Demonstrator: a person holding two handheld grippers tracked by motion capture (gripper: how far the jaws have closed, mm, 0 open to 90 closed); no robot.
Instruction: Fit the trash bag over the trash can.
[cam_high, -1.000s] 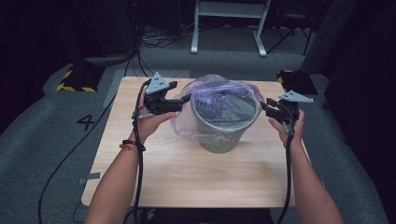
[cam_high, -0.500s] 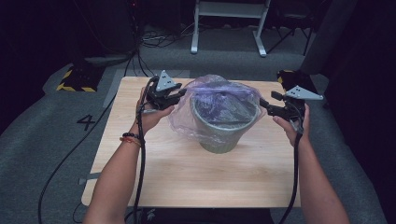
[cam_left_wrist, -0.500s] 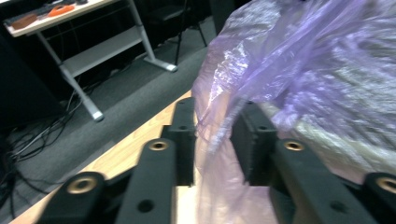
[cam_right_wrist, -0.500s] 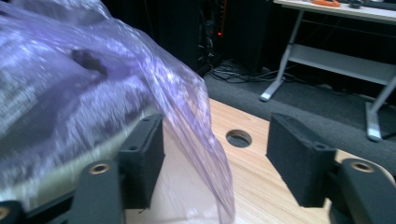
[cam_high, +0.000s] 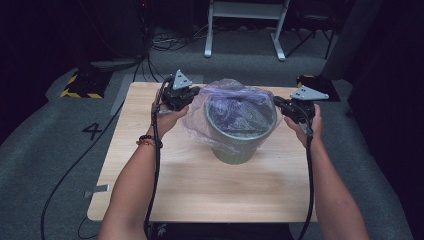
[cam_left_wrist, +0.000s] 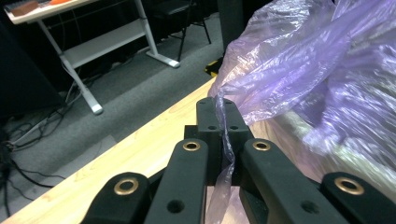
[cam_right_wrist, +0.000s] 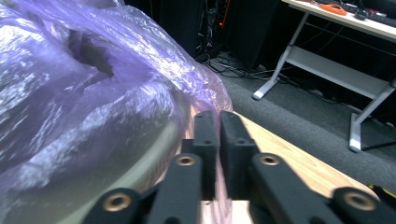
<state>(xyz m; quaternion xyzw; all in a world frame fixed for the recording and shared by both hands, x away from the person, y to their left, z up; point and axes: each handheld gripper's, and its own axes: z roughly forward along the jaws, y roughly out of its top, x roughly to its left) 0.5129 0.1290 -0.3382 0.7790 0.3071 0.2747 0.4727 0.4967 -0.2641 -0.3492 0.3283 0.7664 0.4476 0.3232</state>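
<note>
We see both forearms reaching forward over the table (cam_high: 150, 200), left gripper (cam_left_wrist: 219, 108) clamped on the bag (cam_high: 235, 97) edge, right gripper (cam_right_wrist: 218, 122) just closed at its far rim, grip unclear, purple crinkled film lining the grey bin (cam_high: 235, 150) mid-table.

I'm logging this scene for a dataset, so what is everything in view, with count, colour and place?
bin: one, grey-green, table centre
plastic bag: one, translucent purple, draped in and over the bin
table: one, light wood, on grey carpet
white frame: one, on the floor beyond the table
left gripper: one, black, shut on the bag's film
right gripper: one, black, shut at the bag's other edge
forearms: two, from the bottom edge
</note>
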